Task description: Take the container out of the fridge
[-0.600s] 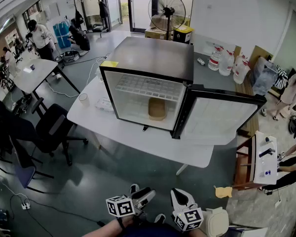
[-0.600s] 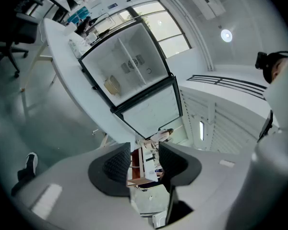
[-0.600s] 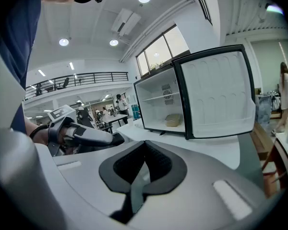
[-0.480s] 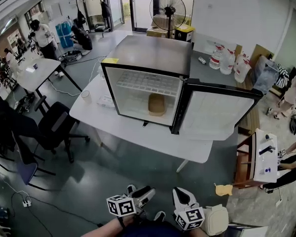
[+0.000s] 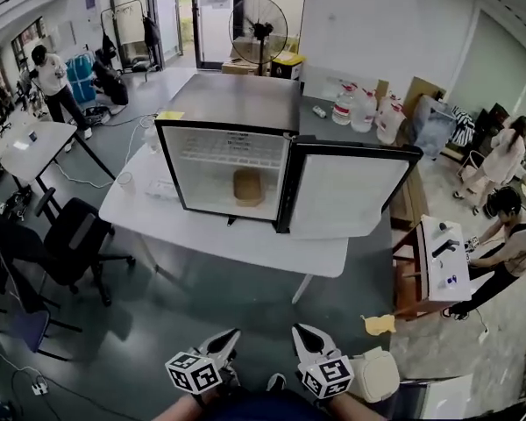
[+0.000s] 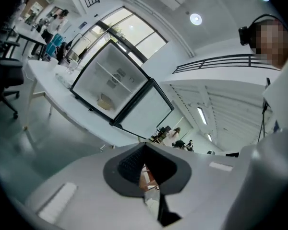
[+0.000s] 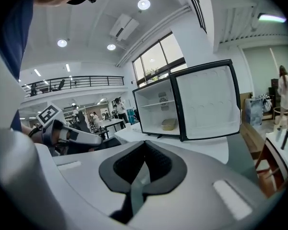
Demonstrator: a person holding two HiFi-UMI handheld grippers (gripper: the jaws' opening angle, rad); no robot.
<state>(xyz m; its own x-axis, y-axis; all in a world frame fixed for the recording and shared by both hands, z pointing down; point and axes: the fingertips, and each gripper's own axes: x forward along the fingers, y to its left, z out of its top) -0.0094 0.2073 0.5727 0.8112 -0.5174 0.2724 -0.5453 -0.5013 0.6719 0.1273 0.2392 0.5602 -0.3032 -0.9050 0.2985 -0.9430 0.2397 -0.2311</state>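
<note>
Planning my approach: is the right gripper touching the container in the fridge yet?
Apart. The head view shows the right gripper low by the person, with floor and the table edge between it and the container inside the fridge.

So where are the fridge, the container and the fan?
fridge [image 5: 232, 102], head view, on its top panel
container [image 5: 248, 187], head view, on its front face
fan [image 5: 259, 23], head view, on its round cage

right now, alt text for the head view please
A small fridge stands on a white table with its door swung open and a tan container inside. The left gripper and right gripper hang shut and empty at the bottom edge, short of the table.
</note>
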